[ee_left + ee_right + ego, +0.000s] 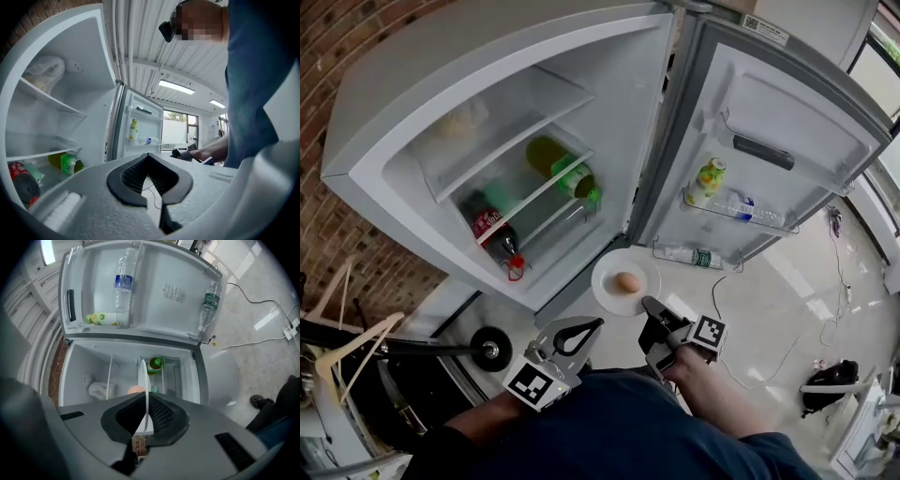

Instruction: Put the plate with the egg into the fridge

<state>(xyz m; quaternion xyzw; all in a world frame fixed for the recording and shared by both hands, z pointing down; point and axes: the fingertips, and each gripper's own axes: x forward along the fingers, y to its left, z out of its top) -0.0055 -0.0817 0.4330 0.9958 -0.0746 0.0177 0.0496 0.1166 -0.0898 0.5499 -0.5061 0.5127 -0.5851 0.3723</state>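
At far left, beside the brick wall [342,234], open fridge [394,159] with stocked shelves: pale bag [464,120] on the top shelf, green bottle [562,169] lying on the middle one, dark soda bottle [492,234] with a red label below, script on it too small to read. Low in the head view, left gripper [592,326] [149,155] empty, jaws together with tips touching, facing the fridge. Just right of it, white plate [609,272] [142,376] with the brown egg [627,282] [136,390] on top, held up in front of the open compartment and outside it, over no shelf yet. Right gripper [649,305] [146,397] clamped on the plate's near rim, pads pressing the edge from both sides, egg just showing past them in the right gripper view. Farther right, swung-open door [787,103] carrying a small yellow-green bottle [709,180], a clear water bottle [741,206] with a blue label, and on the lower rack another clear bottle with a green label [689,255]; no brand legible on any. Sticker [764,30] with a square code at the door's top edge and a block of fine print [171,292] on the inner liner, both unreadable. Judging from all this: door open and plate in hand, so roughly midway; left to do, carrying the plate onto a free shelf, setting it down level, letting go.
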